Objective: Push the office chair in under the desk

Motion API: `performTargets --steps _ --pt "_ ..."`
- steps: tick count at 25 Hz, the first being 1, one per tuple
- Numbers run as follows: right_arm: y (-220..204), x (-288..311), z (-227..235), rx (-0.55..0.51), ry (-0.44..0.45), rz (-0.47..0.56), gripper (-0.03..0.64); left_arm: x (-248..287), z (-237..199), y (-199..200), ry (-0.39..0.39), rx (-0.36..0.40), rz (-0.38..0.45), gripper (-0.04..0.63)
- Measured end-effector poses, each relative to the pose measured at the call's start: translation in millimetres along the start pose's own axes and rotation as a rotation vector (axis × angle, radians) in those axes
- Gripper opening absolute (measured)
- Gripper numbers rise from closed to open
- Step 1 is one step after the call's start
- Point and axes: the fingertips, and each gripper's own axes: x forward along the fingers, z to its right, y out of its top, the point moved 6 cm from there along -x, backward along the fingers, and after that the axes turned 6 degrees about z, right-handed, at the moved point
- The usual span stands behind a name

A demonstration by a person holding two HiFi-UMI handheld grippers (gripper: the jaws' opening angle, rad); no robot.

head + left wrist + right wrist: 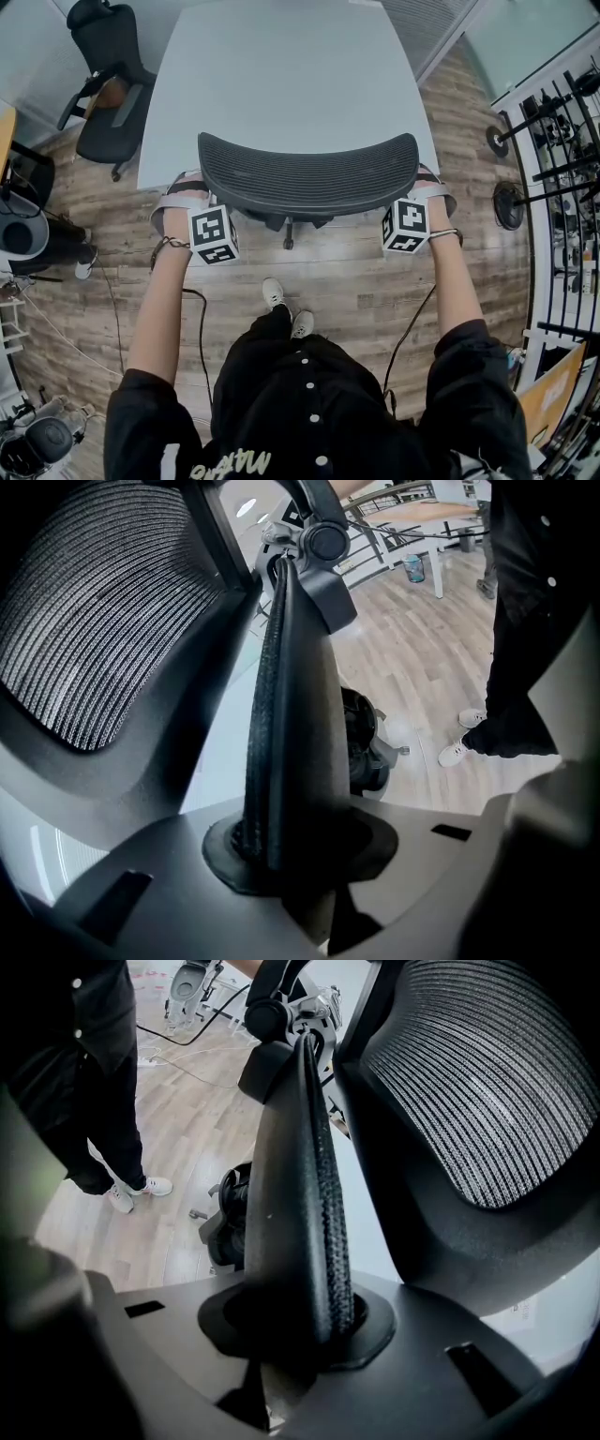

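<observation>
The black office chair stands at the near edge of the pale grey desk, its seat hidden under the top. Only its curved mesh backrest and a bit of the base show in the head view. My left gripper is at the chair's left side, my right gripper at its right side. Each is shut on an armrest. In the left gripper view the left armrest pad stands edge-on between the jaws of the left gripper. The right gripper clamps the right armrest pad the same way.
A second black chair stands at the desk's far left corner. A rack with round weights lines the right side. A dark bin and cables lie at the left. The person's shoes are just behind the chair on the wood floor.
</observation>
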Motion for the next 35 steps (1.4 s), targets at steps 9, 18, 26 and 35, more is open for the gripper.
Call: performTargets --steps 9,18,26,35 --pt "0 6 3 0.002 -0.001 -0.005 0.112 6 -3 -4 -0.006 -0.002 0.002 0.097" --pt "1 7 6 0.013 -0.007 -0.001 0.118 7 -5 -5 -0.01 -0.004 0.007 0.098" --pt "3 3 -2 0.044 -0.051 0.013 0.252 5 8 -4 -0.009 -0.009 0.021 0.305" --pt "4 -22 1 0.037 -0.092 0.059 0.276 -24 1 0 0.075 0.012 0.034 0.313"
